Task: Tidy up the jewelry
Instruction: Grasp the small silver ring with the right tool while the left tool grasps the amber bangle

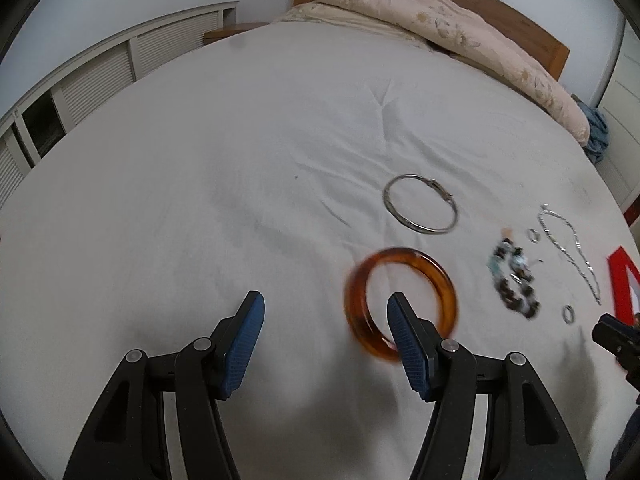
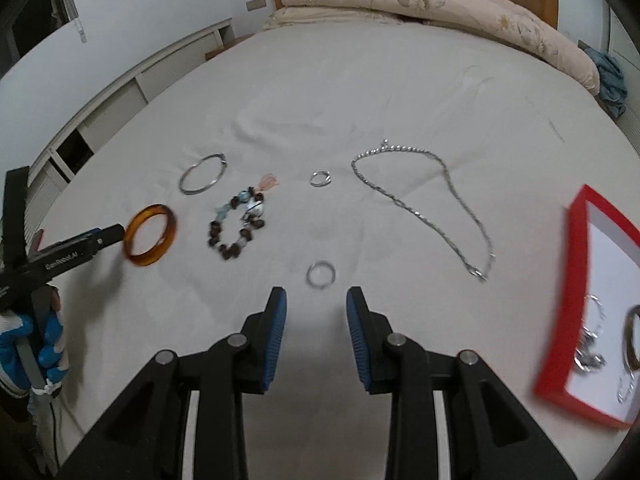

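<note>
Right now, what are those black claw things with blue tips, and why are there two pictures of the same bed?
They are grabbers: a person holds one in each hand, and a small camera sits on each, looking along its two fingers. One picture comes from the left gripper, the other from the right gripper. Both are open and hold nothing. On the white bed lie an amber bangle, a silver bangle, a bead bracelet, a chain and two small rings. At the right stands a red box with some jewelry already inside. The left gripper is near the amber bangle; the right one points at the nearer ring.
</note>
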Demonstrator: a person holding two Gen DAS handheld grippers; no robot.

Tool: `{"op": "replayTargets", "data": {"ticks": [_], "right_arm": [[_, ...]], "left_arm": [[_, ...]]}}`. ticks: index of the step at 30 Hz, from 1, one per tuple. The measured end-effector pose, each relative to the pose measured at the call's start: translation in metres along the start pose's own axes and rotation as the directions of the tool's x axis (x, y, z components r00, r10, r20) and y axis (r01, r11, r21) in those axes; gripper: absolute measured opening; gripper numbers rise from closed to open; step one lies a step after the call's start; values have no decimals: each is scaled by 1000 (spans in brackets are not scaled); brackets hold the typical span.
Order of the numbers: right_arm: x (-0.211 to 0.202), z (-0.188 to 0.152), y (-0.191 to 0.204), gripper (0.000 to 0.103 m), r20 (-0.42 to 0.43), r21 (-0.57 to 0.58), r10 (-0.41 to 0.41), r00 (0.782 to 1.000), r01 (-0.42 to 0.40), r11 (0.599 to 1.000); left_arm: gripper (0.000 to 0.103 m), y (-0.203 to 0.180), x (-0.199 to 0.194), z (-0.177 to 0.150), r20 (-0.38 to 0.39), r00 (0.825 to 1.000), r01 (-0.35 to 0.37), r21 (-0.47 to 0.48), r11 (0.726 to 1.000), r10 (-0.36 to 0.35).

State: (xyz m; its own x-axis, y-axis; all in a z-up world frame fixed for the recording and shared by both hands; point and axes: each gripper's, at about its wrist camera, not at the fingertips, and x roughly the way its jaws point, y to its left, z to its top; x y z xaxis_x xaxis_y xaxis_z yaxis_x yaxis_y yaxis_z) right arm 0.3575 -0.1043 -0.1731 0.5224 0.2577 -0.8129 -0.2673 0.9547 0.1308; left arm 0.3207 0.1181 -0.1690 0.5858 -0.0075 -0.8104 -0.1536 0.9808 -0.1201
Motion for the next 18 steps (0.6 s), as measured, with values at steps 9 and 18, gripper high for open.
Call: {"op": "replayTargets", "data": {"ticks": [9,18], "right_arm": [[41,6,-4,30,-33,-11,-34,999,34,999],[40,2,9,19,-18,-72,-35,999,34,997]], "left_arm": [[56,-6,22,-1,-10,1000,-8,74,997,9],[12,-16,15,-4,-14,1000,14,137,990,-12]]}}
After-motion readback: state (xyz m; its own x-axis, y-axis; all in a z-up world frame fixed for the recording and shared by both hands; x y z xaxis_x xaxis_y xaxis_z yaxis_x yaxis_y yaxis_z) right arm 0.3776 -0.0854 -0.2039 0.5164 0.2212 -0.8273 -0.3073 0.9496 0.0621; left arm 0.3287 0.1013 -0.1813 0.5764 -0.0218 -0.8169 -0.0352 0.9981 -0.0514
